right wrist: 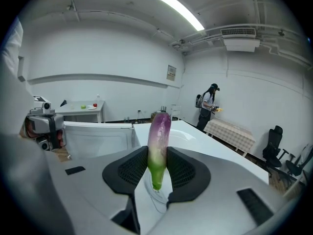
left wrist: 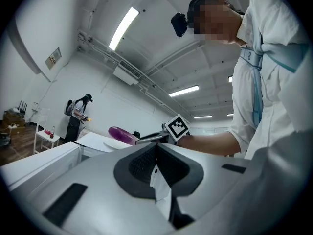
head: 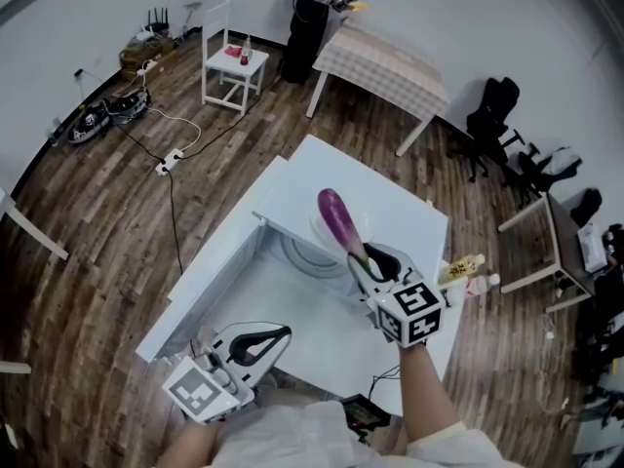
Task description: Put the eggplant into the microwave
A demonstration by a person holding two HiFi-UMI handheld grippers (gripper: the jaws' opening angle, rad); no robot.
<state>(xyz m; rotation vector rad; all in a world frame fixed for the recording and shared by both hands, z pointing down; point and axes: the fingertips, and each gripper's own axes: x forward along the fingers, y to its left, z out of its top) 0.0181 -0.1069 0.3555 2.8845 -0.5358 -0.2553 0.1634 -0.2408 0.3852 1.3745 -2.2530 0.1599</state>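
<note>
My left claw (head: 278, 335) is at the near left of the microwave (head: 292, 258). Its jaws are pressed together and there is nothing between them. The microwave is white and I can see into its inside. Above its right part is the eggplant (head: 339, 220), purple with a green stem end, and its purple tip points away from me. My right claw (head: 364, 263), at the near right of the microwave, is clamped on the stem end and holds the eggplant in the air.
</note>
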